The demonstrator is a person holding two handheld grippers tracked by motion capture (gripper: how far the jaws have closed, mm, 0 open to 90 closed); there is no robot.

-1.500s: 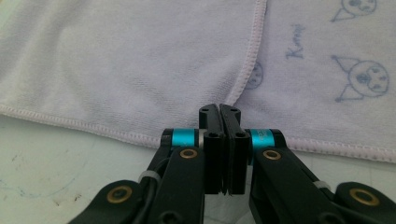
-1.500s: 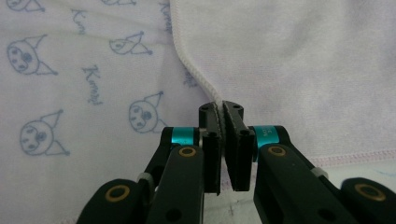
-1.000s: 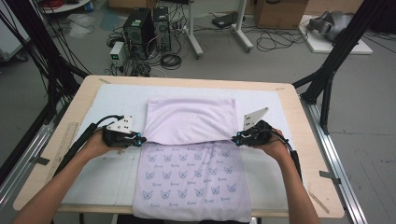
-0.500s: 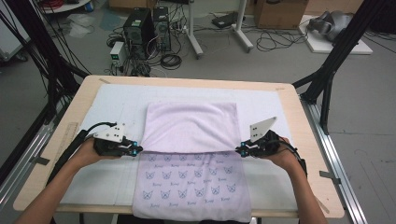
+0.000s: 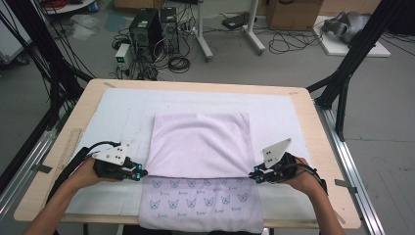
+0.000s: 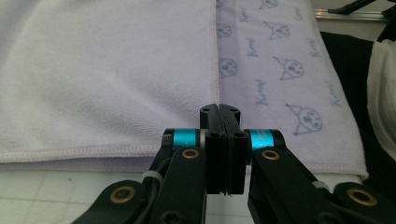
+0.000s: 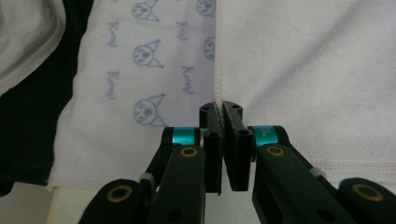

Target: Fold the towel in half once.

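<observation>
My left hand-held gripper (image 5: 140, 171) and right hand-held gripper (image 5: 254, 174) each pinch the folded edge of the lilac cat-printed towel (image 5: 199, 147), at 9 and 3 o'clock.

wooden table (image 5: 313, 122), white mat (image 5: 122, 112) on it, lilac towel (image 5: 200, 147) on mat

The wooden surface (image 5: 303, 105) stands on a grey floor (image 5: 381, 122). Beyond its far edge stand two computer towers (image 5: 155, 27) among loose cables (image 5: 288, 44); a cardboard box (image 5: 291, 13) stands further right.
</observation>
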